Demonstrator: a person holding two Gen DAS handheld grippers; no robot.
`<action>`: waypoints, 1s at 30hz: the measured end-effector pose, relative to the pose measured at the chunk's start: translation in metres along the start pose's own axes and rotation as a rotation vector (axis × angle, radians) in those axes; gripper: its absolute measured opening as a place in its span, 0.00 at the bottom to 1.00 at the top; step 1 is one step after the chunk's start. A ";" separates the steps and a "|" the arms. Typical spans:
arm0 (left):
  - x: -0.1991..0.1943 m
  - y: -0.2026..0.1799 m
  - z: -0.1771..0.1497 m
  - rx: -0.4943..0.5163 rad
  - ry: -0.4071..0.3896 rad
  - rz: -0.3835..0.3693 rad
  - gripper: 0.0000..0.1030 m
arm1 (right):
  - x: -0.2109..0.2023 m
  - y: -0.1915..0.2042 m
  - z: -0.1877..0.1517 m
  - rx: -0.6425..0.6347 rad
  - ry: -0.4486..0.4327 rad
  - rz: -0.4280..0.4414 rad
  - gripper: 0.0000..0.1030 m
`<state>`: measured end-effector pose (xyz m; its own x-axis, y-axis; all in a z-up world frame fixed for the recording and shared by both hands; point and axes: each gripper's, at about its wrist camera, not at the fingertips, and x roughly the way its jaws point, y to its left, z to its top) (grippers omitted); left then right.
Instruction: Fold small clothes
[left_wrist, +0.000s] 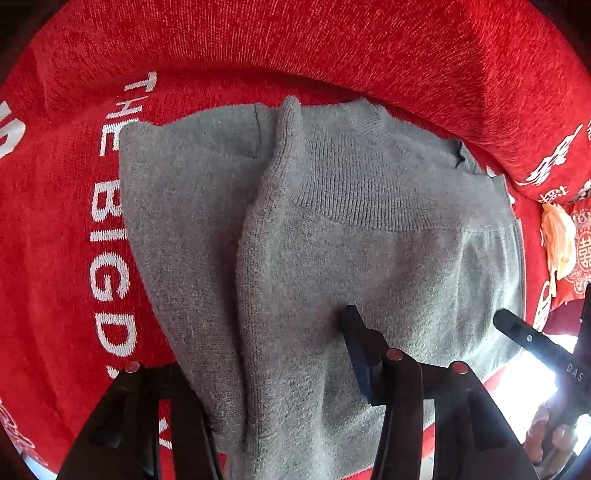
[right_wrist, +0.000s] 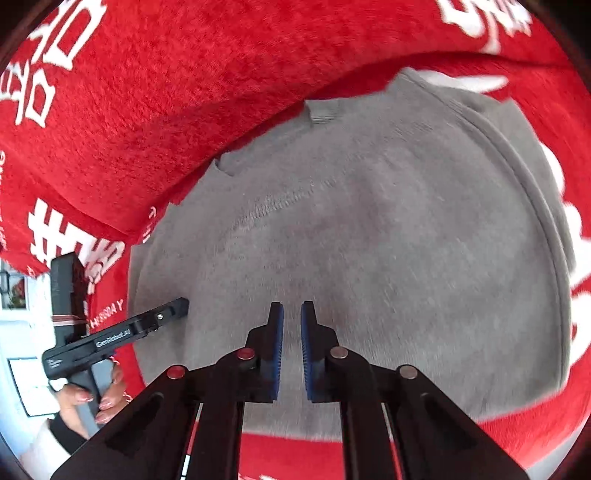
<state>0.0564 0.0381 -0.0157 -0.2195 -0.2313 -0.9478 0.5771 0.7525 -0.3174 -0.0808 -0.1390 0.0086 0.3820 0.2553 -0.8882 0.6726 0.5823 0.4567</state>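
Note:
A small grey knit sweater (left_wrist: 369, 229) lies on a red sofa cover, its ribbed collar toward the sofa back. A sleeve or side fold (left_wrist: 266, 280) of it is draped over my left gripper (left_wrist: 295, 350) and hides the left finger; only the right finger (left_wrist: 360, 343) shows, so I cannot tell how the jaws stand. In the right wrist view the same sweater (right_wrist: 369, 240) fills the middle. My right gripper (right_wrist: 291, 314) hovers over its near part, jaws a narrow gap apart, holding nothing. The left gripper (right_wrist: 162, 317) shows at the sweater's left edge.
The red sofa cover (left_wrist: 66, 258) bears white lettering. The red sofa back (left_wrist: 332, 48) rises just behind the sweater. A red cushion with white characters (left_wrist: 554, 162) lies at the right. The bright floor (right_wrist: 22, 332) lies beyond the seat's left edge.

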 end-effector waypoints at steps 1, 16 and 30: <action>0.002 -0.003 0.001 0.003 -0.006 0.011 0.47 | 0.006 0.000 0.001 -0.008 0.008 -0.006 0.10; -0.057 -0.150 0.014 0.156 -0.179 -0.152 0.15 | 0.001 -0.047 0.009 0.048 0.010 0.111 0.09; 0.035 -0.309 0.001 0.383 -0.139 0.016 0.19 | -0.024 -0.155 0.006 0.312 0.011 0.327 0.18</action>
<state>-0.1286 -0.2032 0.0487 -0.1143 -0.3224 -0.9397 0.8368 0.4785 -0.2659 -0.1902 -0.2399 -0.0402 0.6003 0.3966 -0.6945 0.6772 0.2098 0.7052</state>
